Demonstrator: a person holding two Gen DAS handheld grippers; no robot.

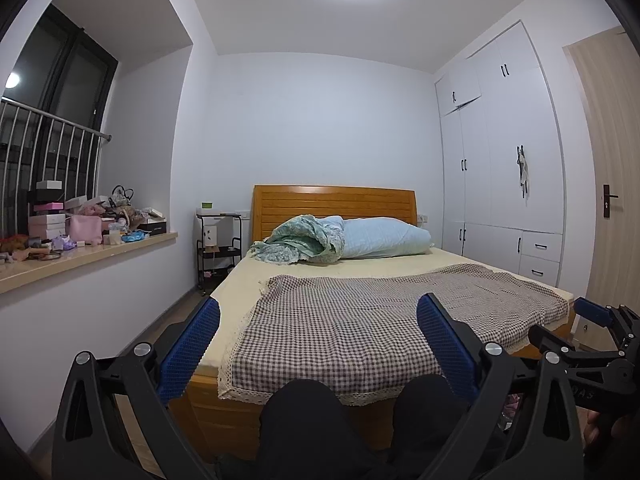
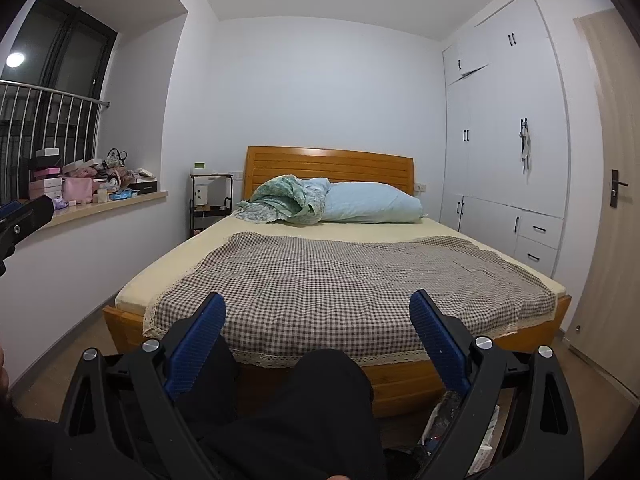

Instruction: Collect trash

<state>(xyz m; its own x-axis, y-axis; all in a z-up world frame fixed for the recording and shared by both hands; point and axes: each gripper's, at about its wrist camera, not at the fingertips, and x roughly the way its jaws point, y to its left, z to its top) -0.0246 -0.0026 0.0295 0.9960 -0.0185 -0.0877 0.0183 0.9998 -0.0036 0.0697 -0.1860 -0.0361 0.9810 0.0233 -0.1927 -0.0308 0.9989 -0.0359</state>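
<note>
My left gripper (image 1: 318, 316) is open and empty, held above my knees and pointing at the bed (image 1: 360, 312). My right gripper (image 2: 318, 314) is open and empty too; it also shows at the right edge of the left wrist view (image 1: 592, 316). Some crumpled wrappers and paper (image 2: 486, 432) lie on the floor at the lower right, below the right gripper and by the foot of the bed (image 2: 320, 264). A bit of pink litter (image 1: 510, 408) shows low on the floor in the left wrist view.
A checked cloth (image 1: 380, 320) covers the bed, with a pillow (image 1: 384, 236) and a rolled quilt (image 1: 304, 240) at the head. A cluttered window ledge (image 1: 80, 256) runs along the left. A black cart (image 1: 218, 248) stands beside the headboard. White wardrobes (image 1: 504, 184) and a door (image 1: 608, 200) are on the right.
</note>
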